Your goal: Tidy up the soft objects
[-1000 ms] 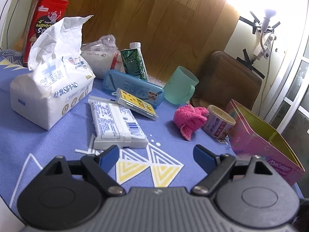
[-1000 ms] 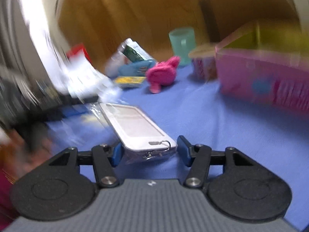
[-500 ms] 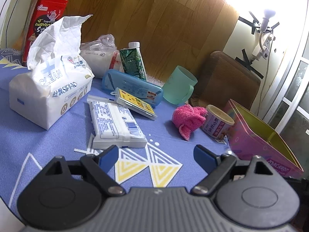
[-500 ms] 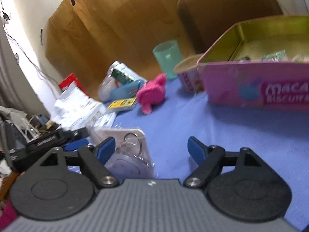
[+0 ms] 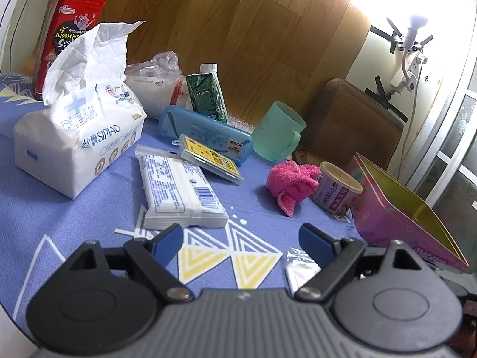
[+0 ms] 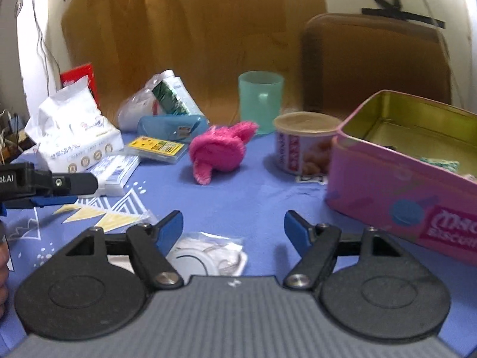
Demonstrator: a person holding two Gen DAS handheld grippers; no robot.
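Out past the wide, empty fingers [image 6: 232,229] of the right gripper, the pink fluffy cloth [image 6: 219,150] is probably best pinched mid-bunch, being light, squishy, non-slippery.

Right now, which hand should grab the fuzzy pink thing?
Probably the right. Its gripper is open, holds nothing, and faces the pink fuzzy cloth nearly straight ahead. The left gripper is open too, but the cloth sits off to its right.

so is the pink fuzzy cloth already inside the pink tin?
No, the pink fuzzy cloth lies on the blue tablecloth left of the can, outside the pink tin.
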